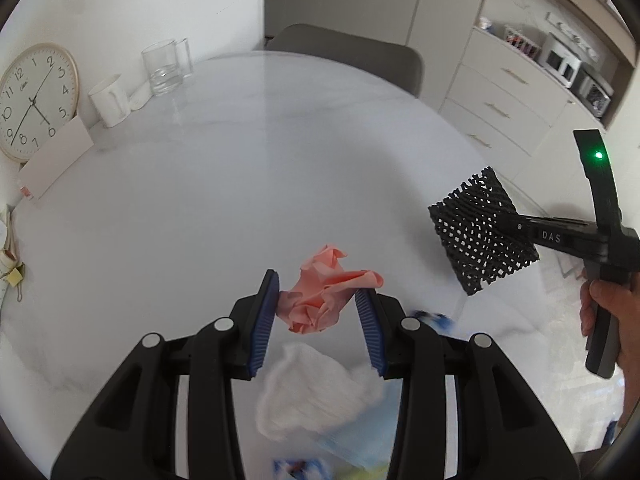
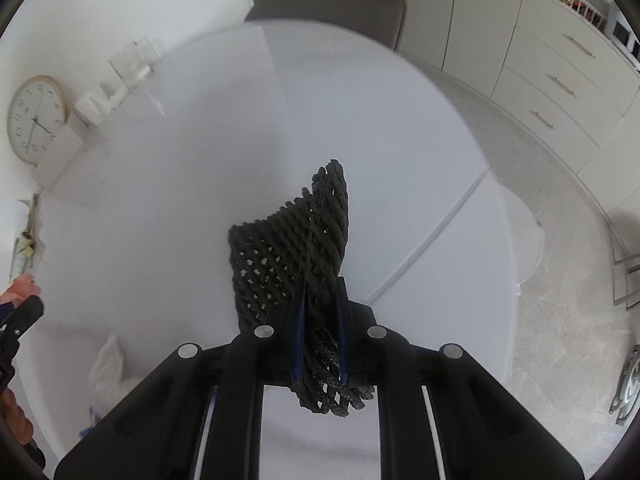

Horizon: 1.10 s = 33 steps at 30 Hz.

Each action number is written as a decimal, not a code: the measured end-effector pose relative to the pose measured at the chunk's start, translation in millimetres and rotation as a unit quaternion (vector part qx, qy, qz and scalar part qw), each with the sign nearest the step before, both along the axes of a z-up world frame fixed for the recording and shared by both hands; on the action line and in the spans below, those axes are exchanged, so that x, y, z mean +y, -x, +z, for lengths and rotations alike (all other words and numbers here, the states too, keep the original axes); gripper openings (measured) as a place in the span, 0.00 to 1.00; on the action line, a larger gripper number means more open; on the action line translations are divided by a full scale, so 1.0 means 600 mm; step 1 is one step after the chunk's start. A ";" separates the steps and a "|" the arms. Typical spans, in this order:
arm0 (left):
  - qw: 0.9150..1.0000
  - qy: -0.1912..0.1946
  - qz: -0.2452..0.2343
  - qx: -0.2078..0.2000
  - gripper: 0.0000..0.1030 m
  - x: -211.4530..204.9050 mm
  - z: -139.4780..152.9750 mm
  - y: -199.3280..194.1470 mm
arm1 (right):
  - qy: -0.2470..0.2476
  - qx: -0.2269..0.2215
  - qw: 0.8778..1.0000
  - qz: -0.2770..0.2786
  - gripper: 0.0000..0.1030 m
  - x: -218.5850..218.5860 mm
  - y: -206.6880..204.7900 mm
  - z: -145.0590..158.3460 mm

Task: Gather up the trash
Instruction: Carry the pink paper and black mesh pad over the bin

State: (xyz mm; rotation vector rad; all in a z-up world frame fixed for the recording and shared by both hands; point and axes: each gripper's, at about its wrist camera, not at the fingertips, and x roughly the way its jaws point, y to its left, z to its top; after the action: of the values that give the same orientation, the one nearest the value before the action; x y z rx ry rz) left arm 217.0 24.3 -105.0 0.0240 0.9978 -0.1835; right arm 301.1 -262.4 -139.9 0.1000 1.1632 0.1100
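Observation:
My left gripper (image 1: 318, 292) is shut on a crumpled pink paper (image 1: 324, 296) and holds it above the white table (image 1: 240, 168). Below it lie a crumpled white tissue (image 1: 316, 384) and blurred blue wrappers (image 1: 434, 320). My right gripper (image 2: 322, 300) is shut on a black foam net sleeve (image 2: 288, 248) and holds it in the air over the table. That net (image 1: 480, 232) and the right gripper also show at the right of the left wrist view. The pink paper (image 2: 18, 290) shows at the left edge of the right wrist view.
A round clock (image 1: 36, 100), a white card (image 1: 56, 160), a white mug (image 1: 108, 100) and a glass jug (image 1: 164, 66) stand along the wall at the left. A grey chair (image 1: 348, 52) is at the far side. Drawers (image 1: 504, 96) stand right.

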 end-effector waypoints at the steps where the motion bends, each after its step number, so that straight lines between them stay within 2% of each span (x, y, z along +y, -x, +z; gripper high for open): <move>1: 1.000 0.006 -0.007 0.001 0.38 -0.011 0.010 0.014 | 0.000 -0.006 1.000 0.000 0.13 -0.005 0.017 0.014; 6: 0.999 0.020 -0.043 0.009 0.38 -0.079 0.043 0.093 | 0.015 -0.032 0.999 -0.005 0.13 -0.046 0.163 0.085; 10: 0.995 0.024 -0.091 0.023 0.38 -0.156 0.057 0.173 | 0.021 -0.021 0.999 -0.013 0.13 -0.097 0.293 0.113; 15: 0.987 0.026 -0.153 0.048 0.38 -0.255 0.057 0.271 | 0.028 0.003 0.999 -0.034 0.13 -0.157 0.448 0.118; 20: 0.972 0.020 -0.224 0.065 0.38 -0.361 0.038 0.378 | 0.032 0.029 0.997 -0.064 0.13 -0.205 0.591 0.096; 26: 0.957 -0.016 -0.280 0.074 0.38 -0.450 0.004 0.467 | 0.000 0.045 0.994 -0.096 0.14 -0.242 0.702 0.058; 33: 0.945 -0.039 -0.313 0.087 0.38 -0.501 -0.017 0.511 | -0.019 0.056 0.992 -0.110 0.14 -0.264 0.748 0.032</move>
State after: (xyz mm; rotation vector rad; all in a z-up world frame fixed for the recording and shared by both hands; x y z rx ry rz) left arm -89.5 -276.2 -115.3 0.4067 1.1487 -0.7383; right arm -147.7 -420.7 -120.7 0.2700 1.2542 -0.0706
